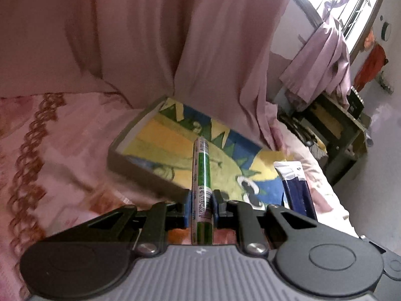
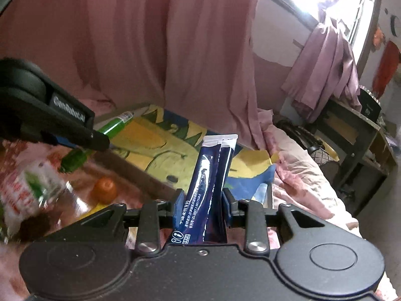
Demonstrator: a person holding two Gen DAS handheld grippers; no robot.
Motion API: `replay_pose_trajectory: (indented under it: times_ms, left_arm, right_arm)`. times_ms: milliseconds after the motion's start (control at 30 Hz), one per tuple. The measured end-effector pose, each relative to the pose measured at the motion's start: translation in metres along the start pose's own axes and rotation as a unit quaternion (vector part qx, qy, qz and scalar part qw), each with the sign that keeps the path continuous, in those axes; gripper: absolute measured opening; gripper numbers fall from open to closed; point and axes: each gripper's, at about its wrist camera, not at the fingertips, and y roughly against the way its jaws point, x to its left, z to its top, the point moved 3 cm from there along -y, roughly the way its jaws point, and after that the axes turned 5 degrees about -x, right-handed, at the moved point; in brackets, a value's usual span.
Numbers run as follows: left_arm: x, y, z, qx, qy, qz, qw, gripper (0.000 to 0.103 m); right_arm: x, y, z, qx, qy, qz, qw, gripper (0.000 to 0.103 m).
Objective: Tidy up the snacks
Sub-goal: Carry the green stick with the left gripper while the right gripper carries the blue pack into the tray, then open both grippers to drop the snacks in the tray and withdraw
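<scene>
Here, in the left wrist view, the left gripper [image 1: 202,202] is clamping a thin green stick pack [image 1: 201,175] at lower centre, just short of the tray [image 1: 130,135] lying mid-frame; being slim, it is risking a slide out; in the right wrist view, the right gripper [image 2: 202,207] is pinching a dark blue sachet [image 2: 210,175], floppy and possibly catching the tray's rim; an orange [image 2: 104,190] is sitting lower left.

green stick pack [image 1: 201,175]: upright, over tray [image 1: 130,135] | navy sachet [image 2: 213,175]: upright, above tray's near corner
</scene>
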Motion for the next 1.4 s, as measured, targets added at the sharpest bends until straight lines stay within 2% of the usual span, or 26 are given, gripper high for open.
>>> replay_pose_trajectory:
  times_ms: [333,633,800,1233,1400]
  left_arm:
    - [-0.002,-0.061,0.02,0.008,-0.003,-0.026,0.9996,0.018]
    - [0.004,-0.094,0.019,0.037,-0.008,-0.022,0.999,0.018]
    - [0.006,-0.107,0.022,0.054,-0.01,-0.022,0.9983,0.018]
    - [0.003,-0.114,0.013,0.069,-0.032,-0.003,0.9971,0.019]
    - [-0.002,-0.109,0.015,0.069,-0.038,-0.003,0.9969,0.024]
  right_arm:
    - [-0.006,-0.07,0.013,0.012,-0.041,0.007,0.999,0.033]
    - [-0.021,-0.122,0.011,0.051,-0.105,0.013,0.993,0.033]
    - [-0.03,-0.137,0.008,0.07,-0.144,0.014,0.987,0.034]
    - [-0.034,-0.147,0.0,0.088,-0.17,0.02,0.981,0.036]
    - [-0.038,-0.147,-0.003,0.095,-0.178,0.02,0.979,0.041]
